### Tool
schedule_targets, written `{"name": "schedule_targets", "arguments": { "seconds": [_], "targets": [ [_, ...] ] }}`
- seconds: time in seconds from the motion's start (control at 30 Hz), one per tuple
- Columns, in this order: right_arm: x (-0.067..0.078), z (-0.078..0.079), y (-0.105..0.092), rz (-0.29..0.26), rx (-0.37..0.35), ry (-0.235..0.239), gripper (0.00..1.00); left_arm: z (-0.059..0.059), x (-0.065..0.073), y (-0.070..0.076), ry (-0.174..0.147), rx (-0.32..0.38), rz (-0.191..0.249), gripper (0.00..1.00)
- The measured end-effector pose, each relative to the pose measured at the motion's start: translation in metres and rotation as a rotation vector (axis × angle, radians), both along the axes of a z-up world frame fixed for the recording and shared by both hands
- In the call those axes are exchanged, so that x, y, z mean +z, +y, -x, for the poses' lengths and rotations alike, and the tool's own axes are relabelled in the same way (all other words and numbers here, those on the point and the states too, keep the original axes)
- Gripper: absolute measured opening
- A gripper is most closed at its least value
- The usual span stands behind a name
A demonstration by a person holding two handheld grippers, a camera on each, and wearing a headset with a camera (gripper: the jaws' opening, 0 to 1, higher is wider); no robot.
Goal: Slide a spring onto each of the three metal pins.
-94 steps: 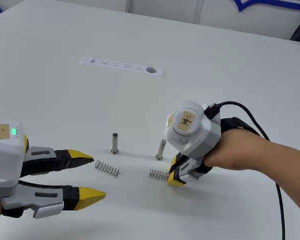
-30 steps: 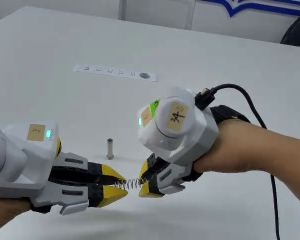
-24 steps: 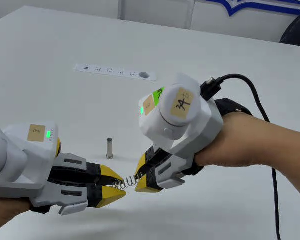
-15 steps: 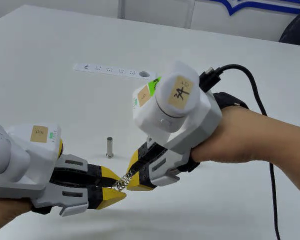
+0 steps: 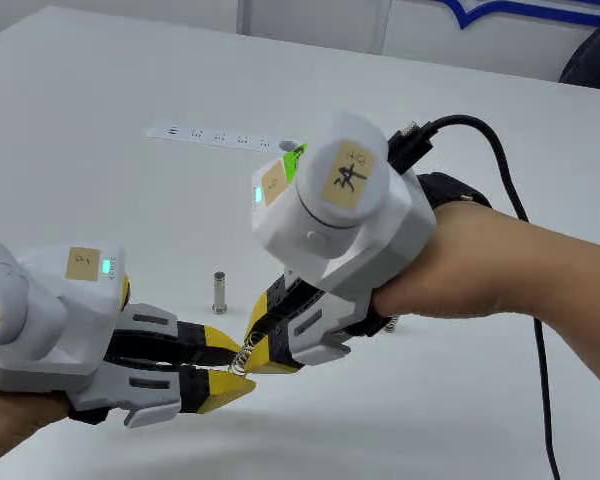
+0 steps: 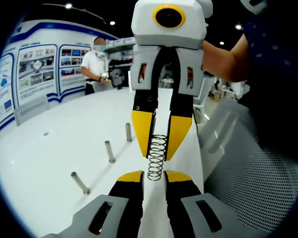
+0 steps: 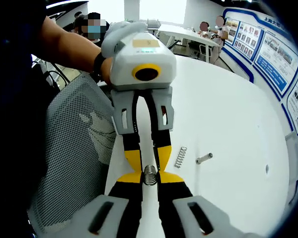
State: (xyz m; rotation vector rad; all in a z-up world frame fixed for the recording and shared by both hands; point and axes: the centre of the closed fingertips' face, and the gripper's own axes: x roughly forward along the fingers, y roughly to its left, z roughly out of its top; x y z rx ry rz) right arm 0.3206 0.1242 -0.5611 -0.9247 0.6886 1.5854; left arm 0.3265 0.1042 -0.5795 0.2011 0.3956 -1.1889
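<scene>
Nothing is done yet, I think. All three pins (image 6: 109,151) stand bare on the table (image 5: 100,200), on the person's side of the strip (image 5: 220,137), in a short row. None of them has a spring on it. One spring (image 6: 156,156) is up in the air, further from the strip than the pins are and closer to the person. Both tools have hold of it. The left gripper (image 6: 154,179) has its tips pinched on one end, and the right gripper (image 7: 150,177) has its tips pinched on the other end, so the two tools meet nose to nose with the spring between them. It looks like one is passing it to the other, or they are turning it to point the right way. I can pick out one other spring, a spare spring (image 7: 181,156), lying flat on the table on the person's side of the strip, beside a pin. So there is a lot left to do, I would say. This spring has to be lined up over a pin and slid down. Then the same has to happen for the other two pins.
</scene>
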Motion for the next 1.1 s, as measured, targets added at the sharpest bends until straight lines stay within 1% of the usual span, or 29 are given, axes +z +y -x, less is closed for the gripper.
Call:
{"name": "schedule_targets", "arguments": {
  "seconds": [0.2,0.4,0.53,0.6,0.83,0.97,1.1],
  "targets": [
    [0.0,-0.007,-0.006,0.013,-0.016,-0.008,0.12,-0.002,-0.001,0.009,0.012,0.031,0.0,0.23],
    [0.001,-0.015,-0.014,0.022,-0.041,-0.016,0.12,-0.007,-0.001,0.025,0.019,0.091,0.011,0.29],
    [0.003,-0.023,-0.022,0.025,-0.067,-0.021,0.12,-0.01,-0.002,0.038,0.023,0.145,0.019,0.35],
    [0.004,-0.027,-0.026,0.028,-0.08,-0.025,0.12,-0.012,-0.003,0.044,0.027,0.168,0.022,0.38],
    [0.01,-0.048,-0.045,0.047,-0.131,-0.048,0.12,-0.018,-0.003,0.064,0.024,0.242,0.03,0.46],
    [0.012,-0.058,-0.053,0.059,-0.149,-0.063,0.12,-0.02,-0.003,0.07,0.023,0.27,0.033,0.48],
    [0.013,-0.073,-0.06,0.076,-0.171,-0.078,0.12,-0.02,-0.004,0.073,0.026,0.291,0.041,0.51]
  ]
}}
